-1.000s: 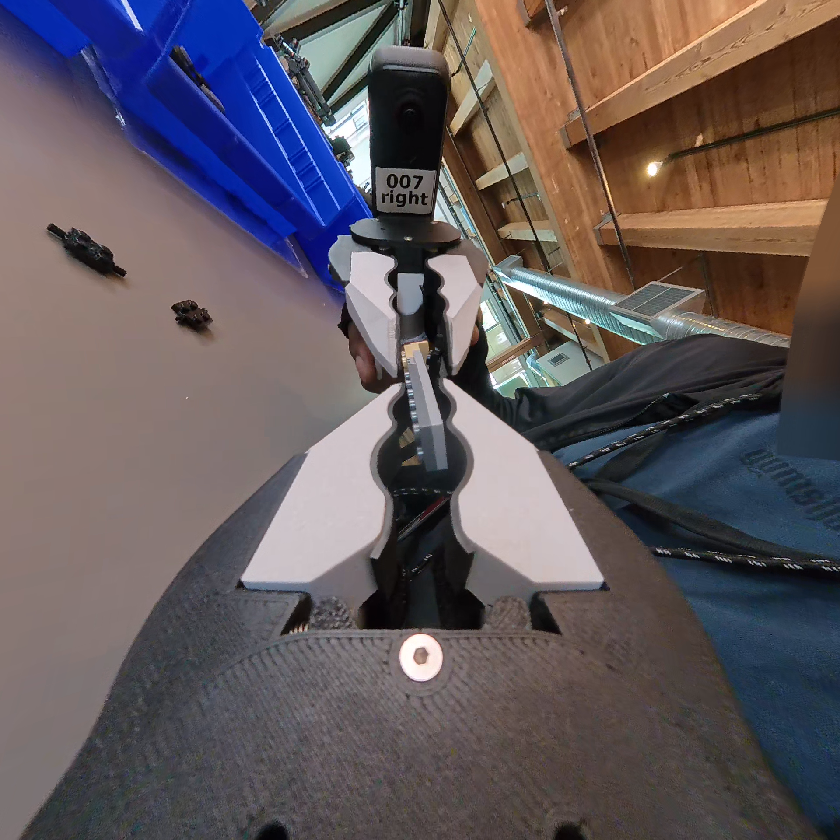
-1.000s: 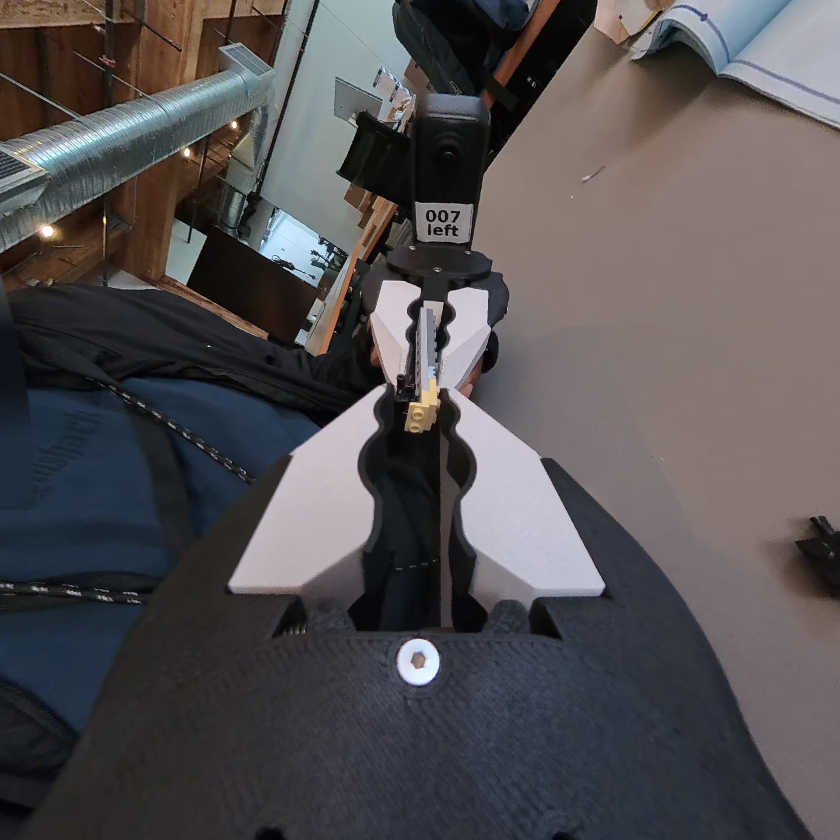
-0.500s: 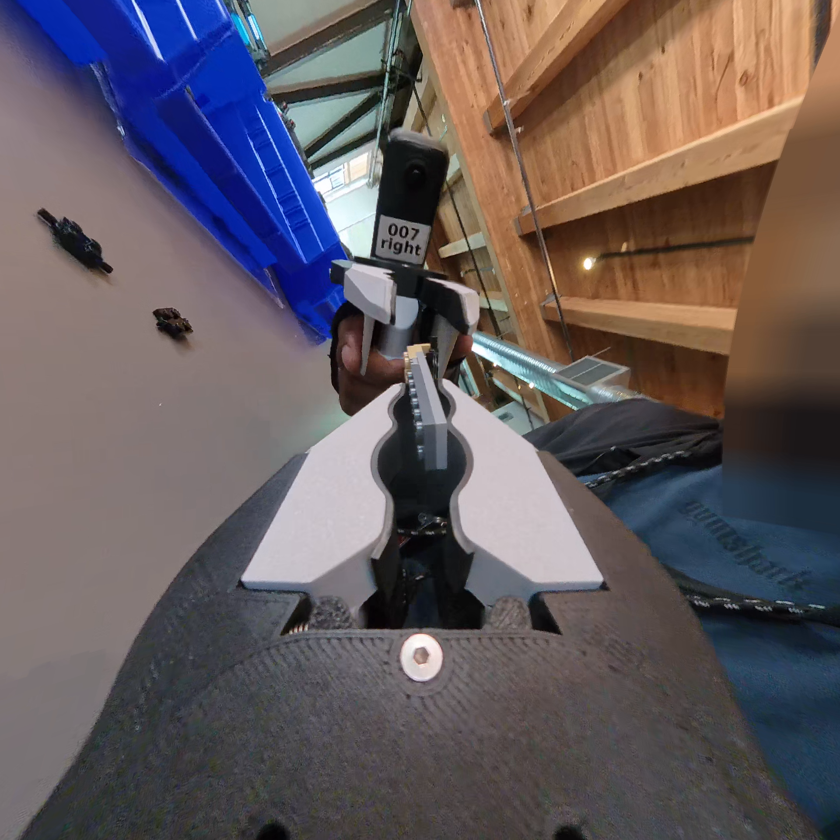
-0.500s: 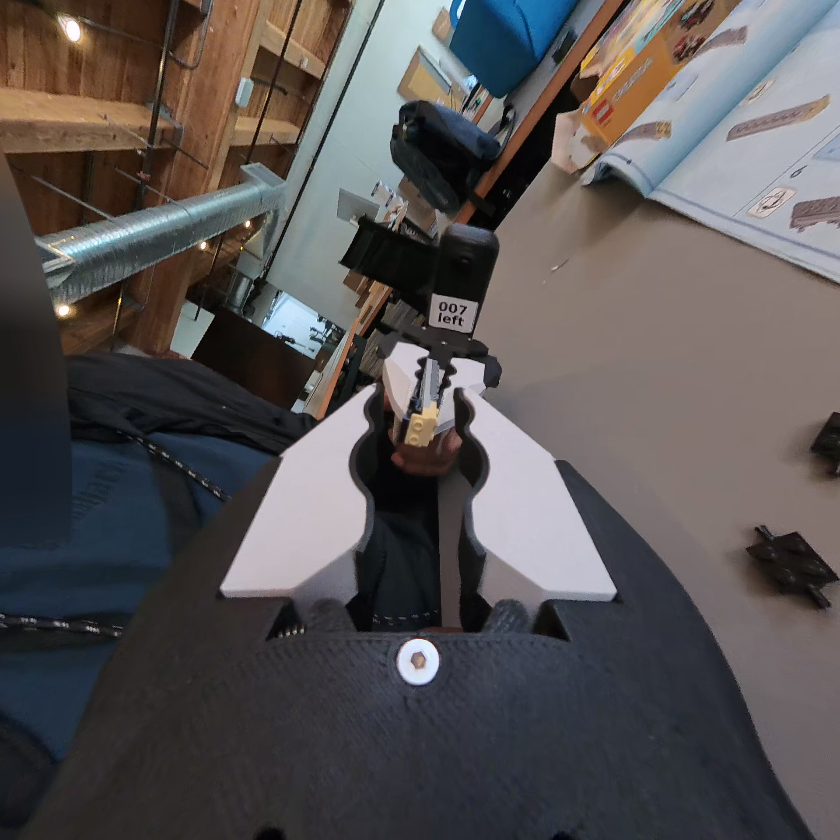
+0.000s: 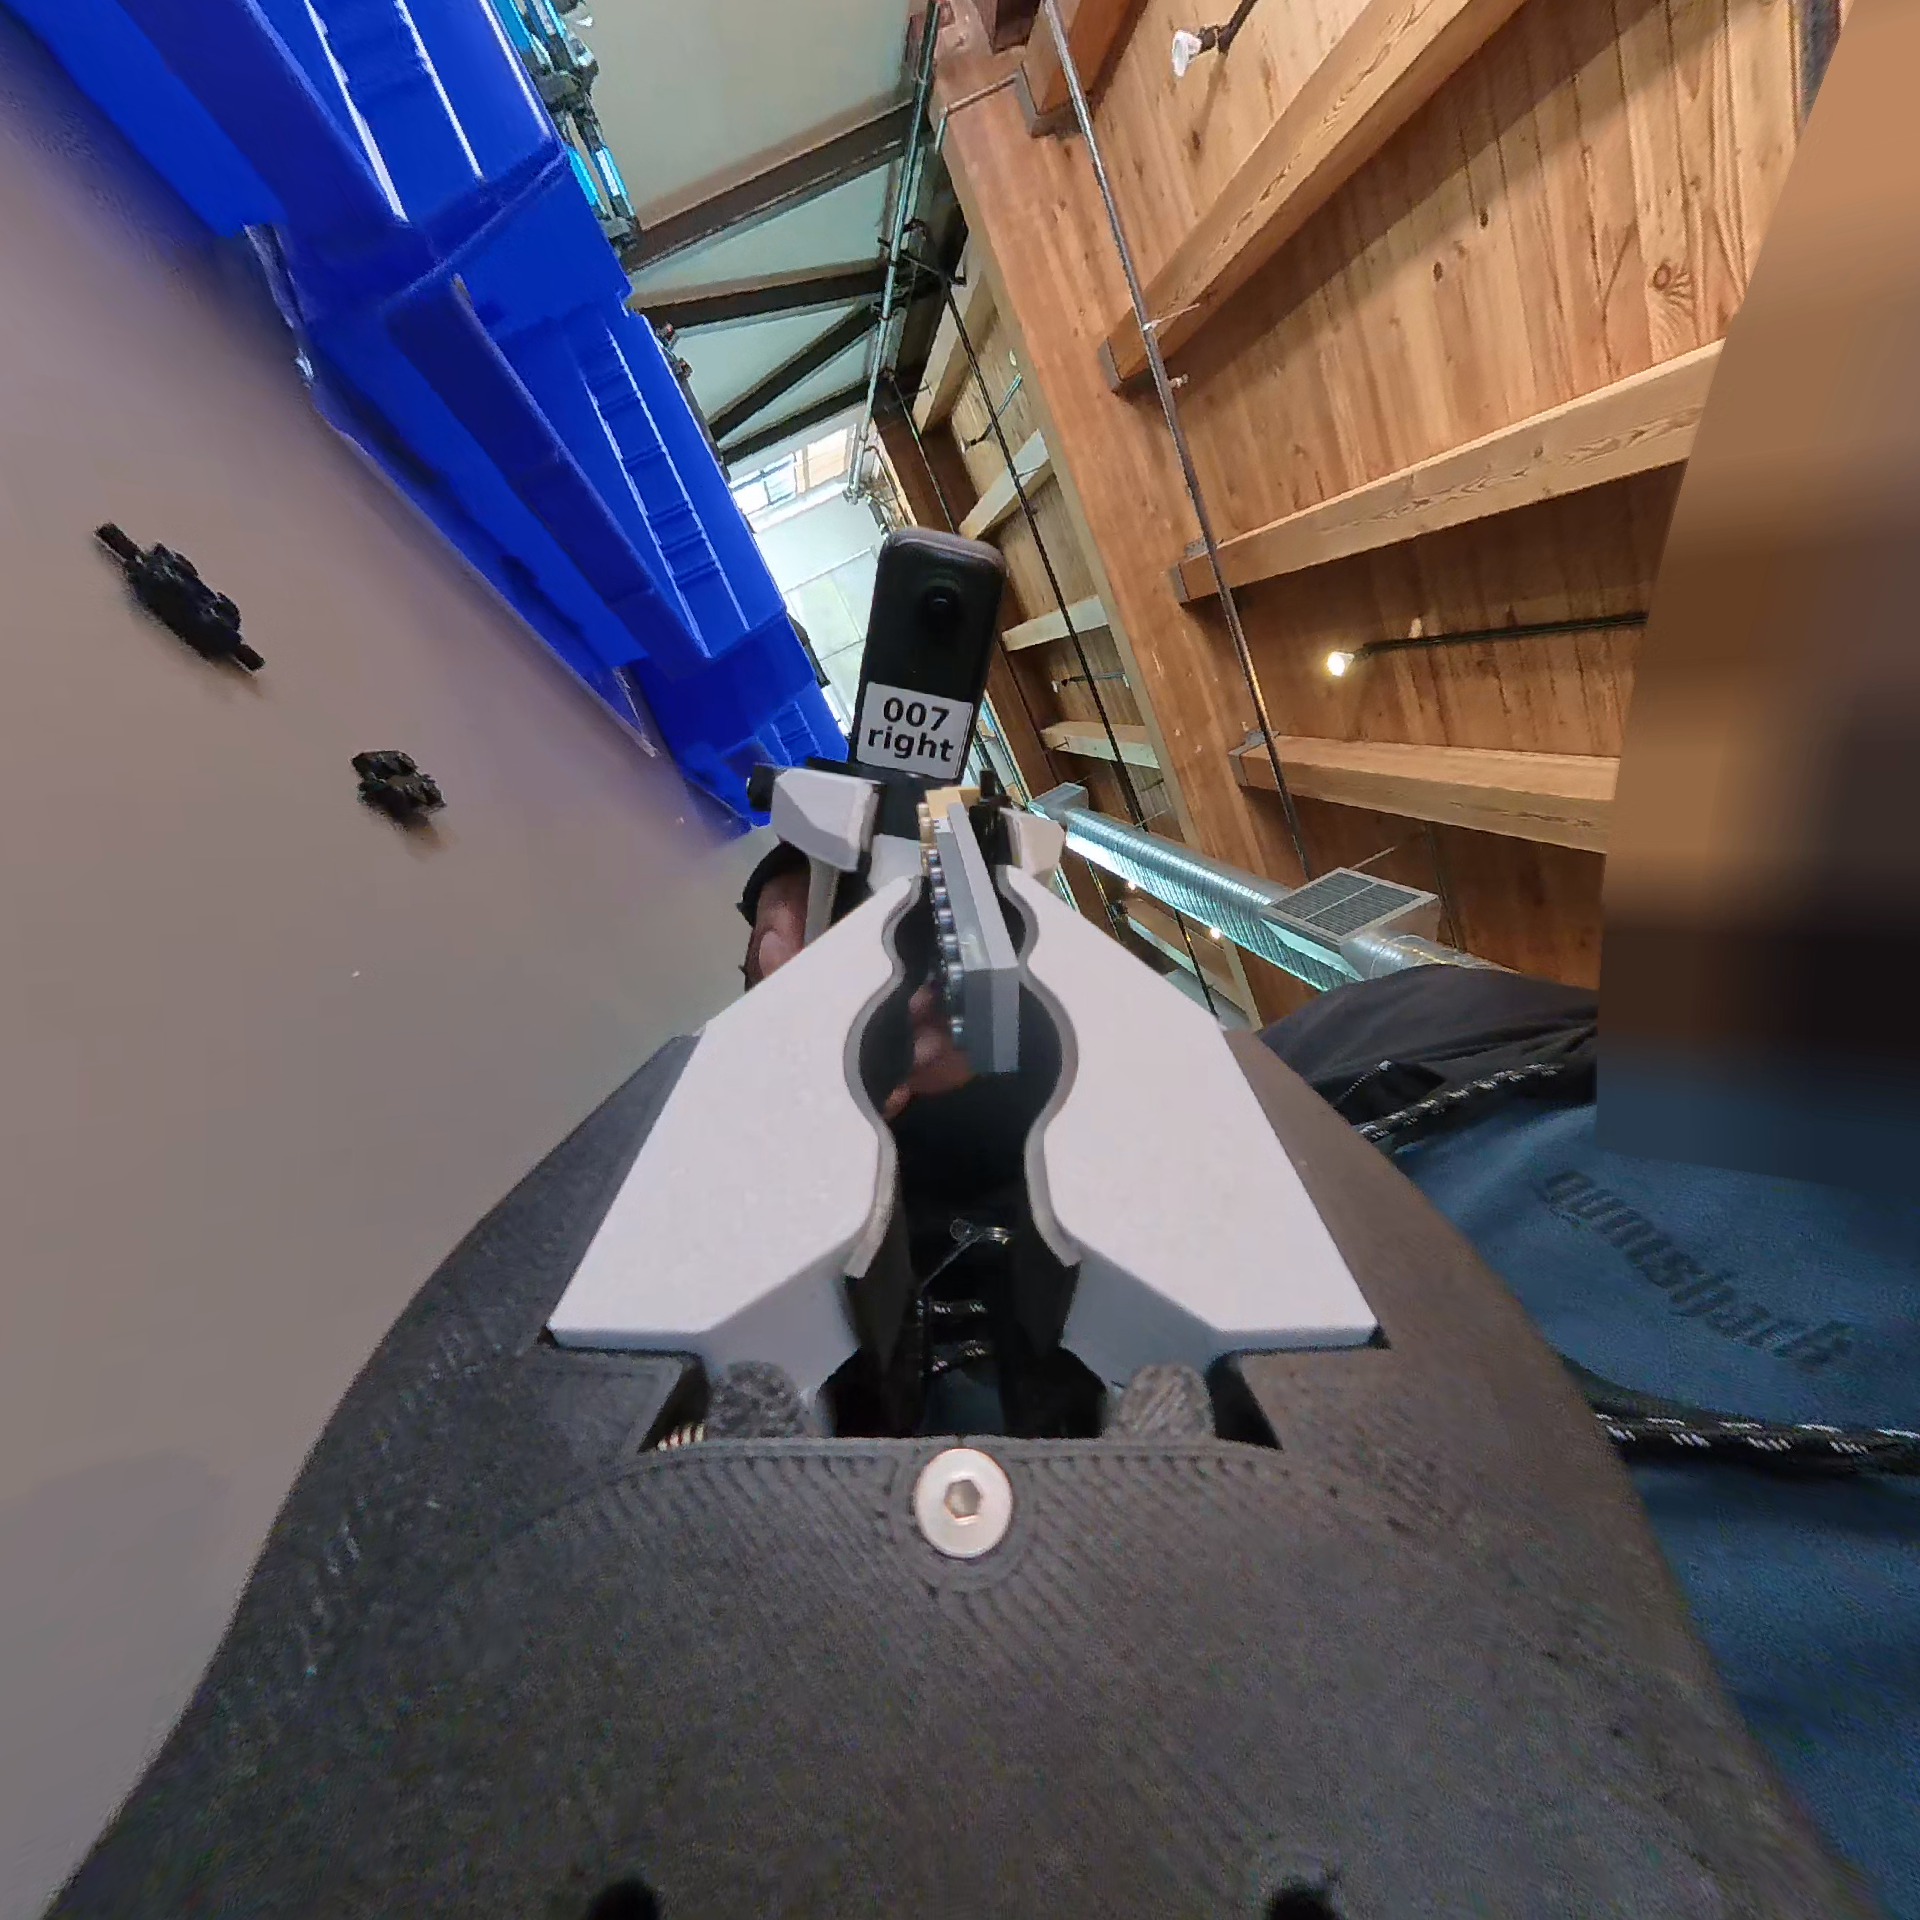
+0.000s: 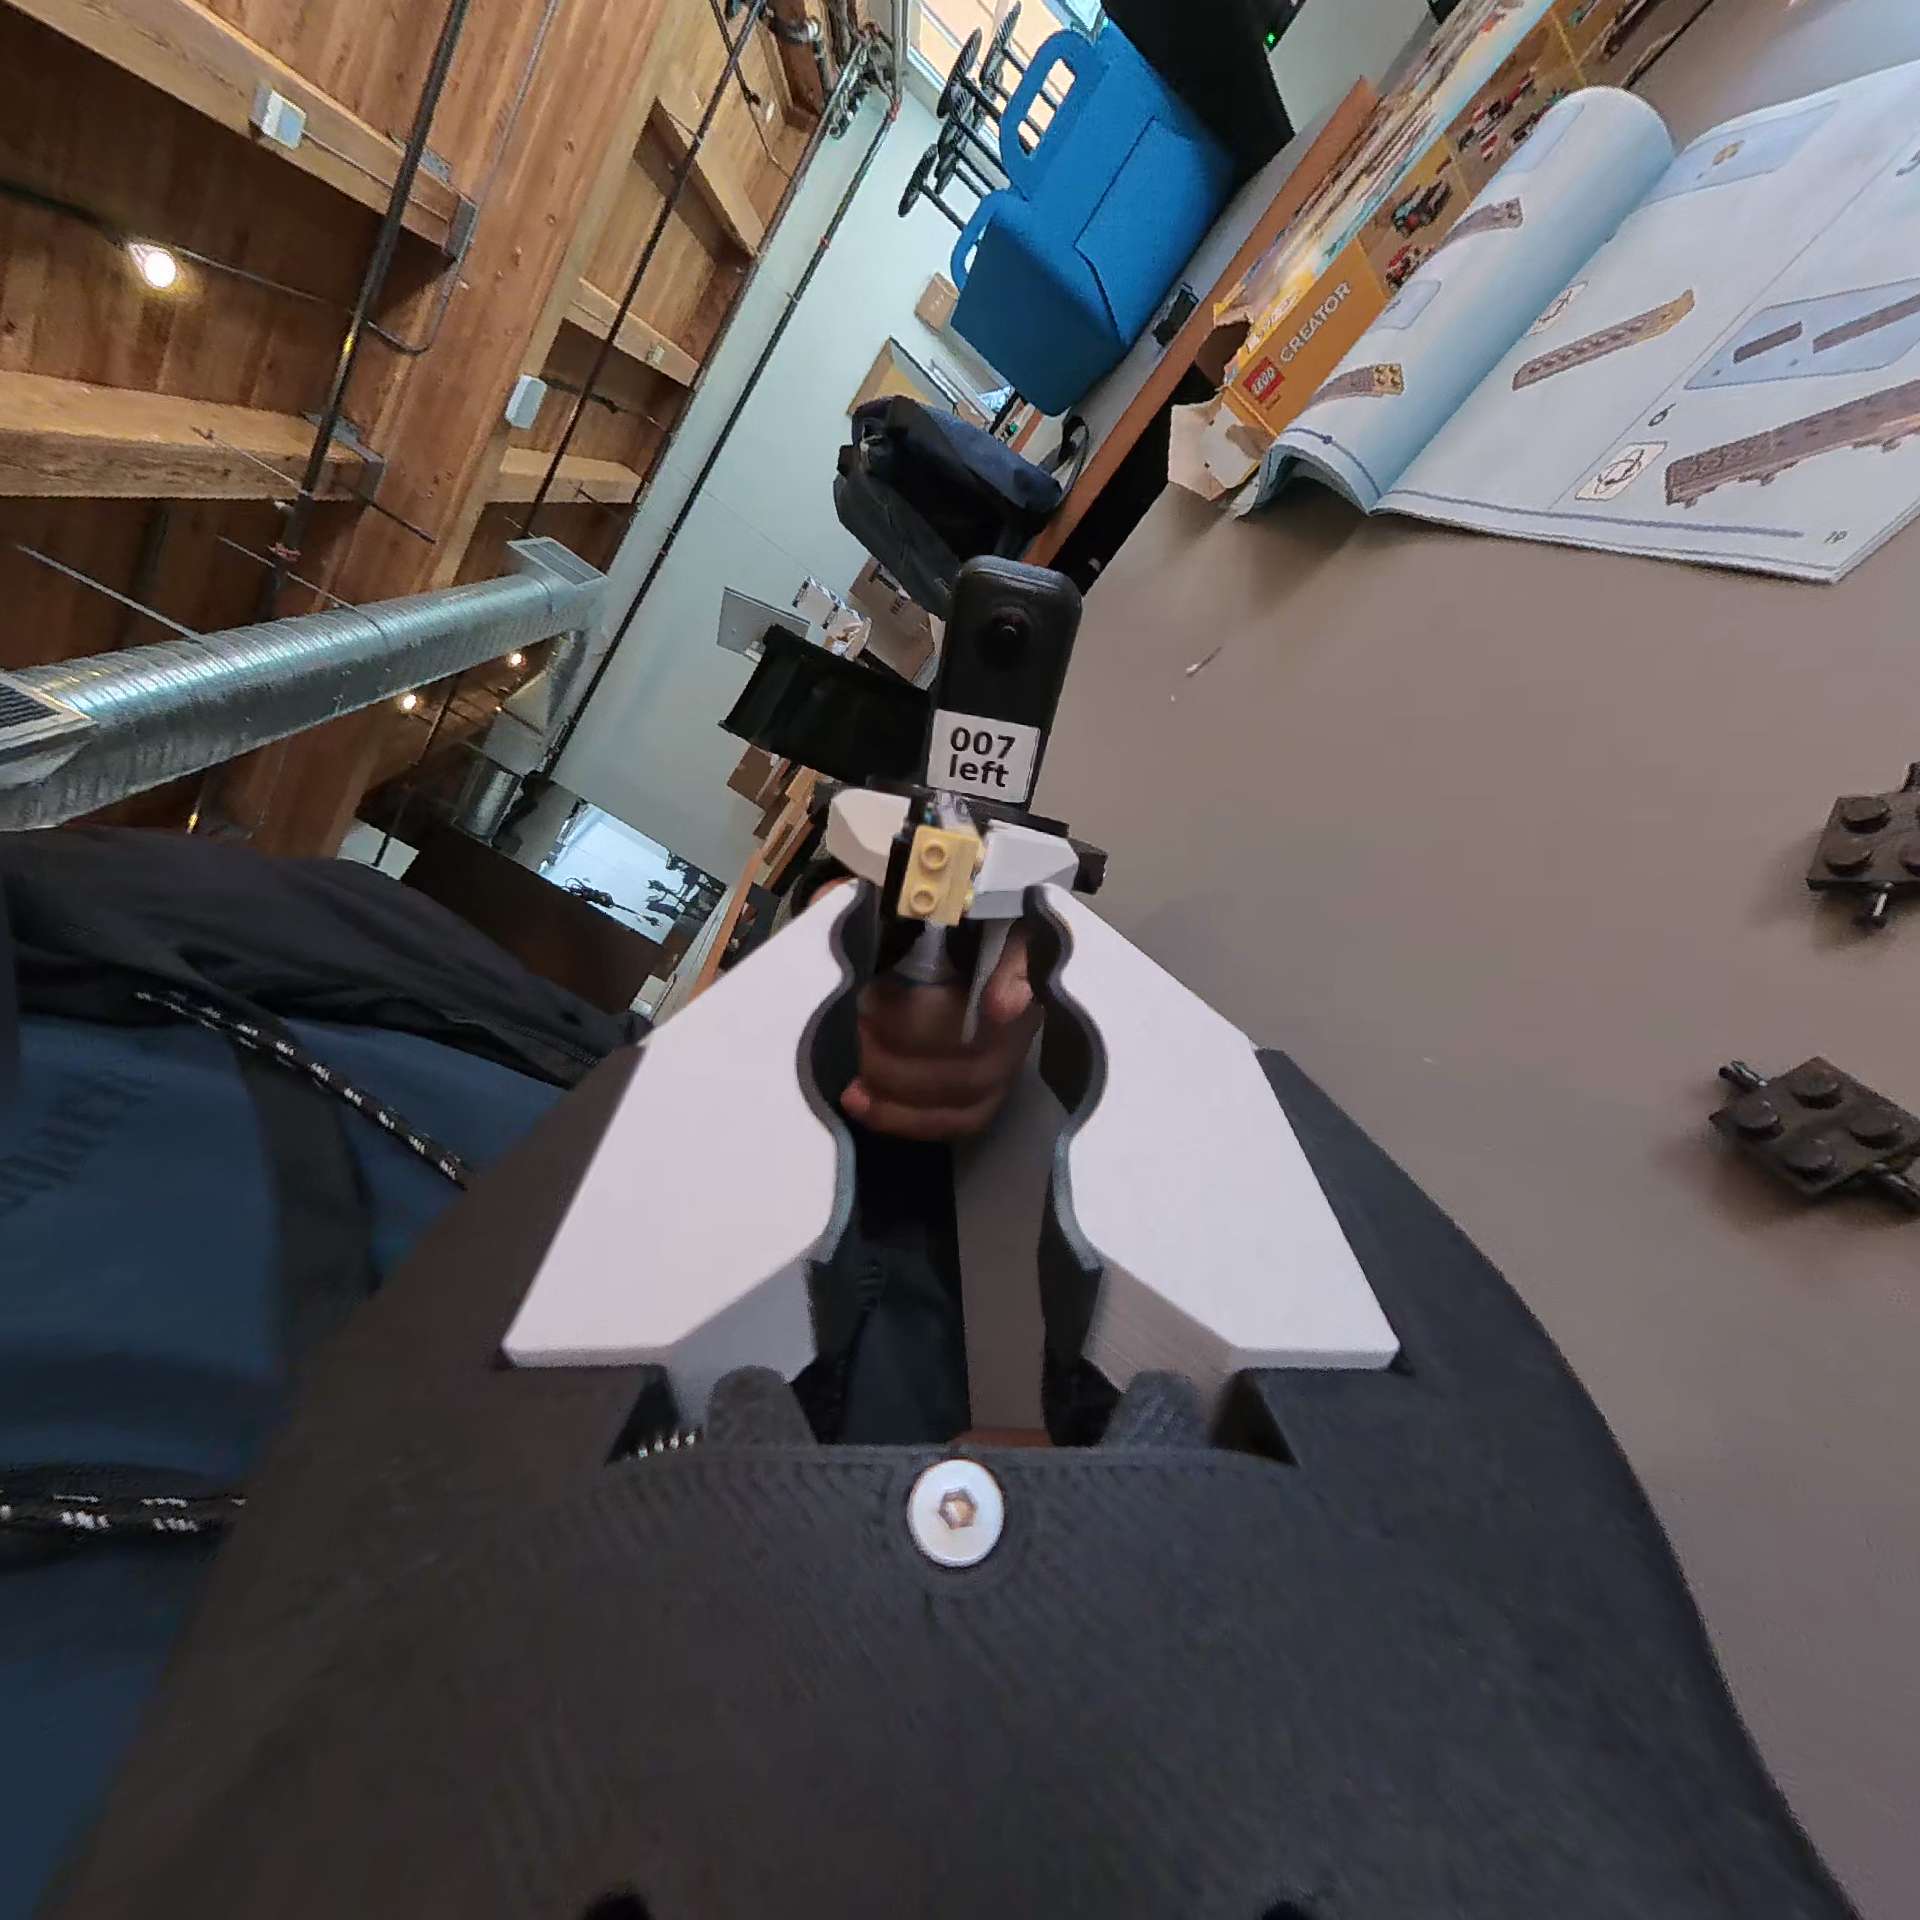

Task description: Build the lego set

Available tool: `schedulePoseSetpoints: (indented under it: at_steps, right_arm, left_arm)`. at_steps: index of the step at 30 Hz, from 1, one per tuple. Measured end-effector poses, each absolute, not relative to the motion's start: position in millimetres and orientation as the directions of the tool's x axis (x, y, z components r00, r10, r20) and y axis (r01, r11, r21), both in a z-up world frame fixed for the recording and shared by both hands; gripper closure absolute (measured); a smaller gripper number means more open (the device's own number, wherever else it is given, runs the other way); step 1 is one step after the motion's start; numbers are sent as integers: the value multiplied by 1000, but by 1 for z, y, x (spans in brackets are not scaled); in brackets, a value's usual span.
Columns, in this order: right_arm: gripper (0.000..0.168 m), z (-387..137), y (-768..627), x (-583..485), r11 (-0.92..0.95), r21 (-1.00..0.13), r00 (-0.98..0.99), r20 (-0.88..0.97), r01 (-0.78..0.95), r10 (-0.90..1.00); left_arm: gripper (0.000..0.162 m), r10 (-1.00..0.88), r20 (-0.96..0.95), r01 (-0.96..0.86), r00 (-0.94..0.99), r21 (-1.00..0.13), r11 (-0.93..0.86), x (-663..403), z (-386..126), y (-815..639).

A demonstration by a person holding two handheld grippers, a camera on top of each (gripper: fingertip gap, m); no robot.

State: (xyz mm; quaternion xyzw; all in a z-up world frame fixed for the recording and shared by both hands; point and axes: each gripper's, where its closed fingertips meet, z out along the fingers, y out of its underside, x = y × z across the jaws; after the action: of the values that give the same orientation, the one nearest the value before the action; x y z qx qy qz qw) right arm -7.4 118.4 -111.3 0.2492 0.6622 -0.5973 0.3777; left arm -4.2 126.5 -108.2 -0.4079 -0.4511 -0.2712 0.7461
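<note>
Bench [image 6: 1455,831]: grey surface to the right of the right gripper's fingers; it carries the open instruction booklet [image 6: 1621,343] far ahead.
Left gripper [image 5: 961,914]: fingers narrow, clamped on the grey plate [image 5: 982,935], which stands edge-on between them and projects past their tips.
Right gripper [image 6: 940,961]: fingers parted and holding nothing; the left gripper's load sits just beyond their tips.
Tan brick [image 6: 935,878]: 2-stud piece seated on the plate's far end, studs facing the right gripper.
Axle pieces [image 6: 1813,1148]: 2 dark parts resting on the bench, well right of the fingers.
Step in hand: likely fetching the next part; keep the plate clamped firmly and level, and approach an axle piece squarely before closing.
</note>
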Motion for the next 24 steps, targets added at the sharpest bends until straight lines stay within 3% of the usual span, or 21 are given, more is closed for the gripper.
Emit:
schedulePoseSetpoints:
  at_steps: [9, 24]
  right_arm:
    - [155, -110, 124, -1, 191, -595, -569, -803, 781, -177]
    - [156, -109, 125, 6, 227, -634, -607, -773, 739, -186]
  left_arm:
    - [152, -26, 883, 788, 469, -405, 464, 2, -109, 132]
    - [150, 32, 850, 775, 526, -494, 395, 10, -109, 134]
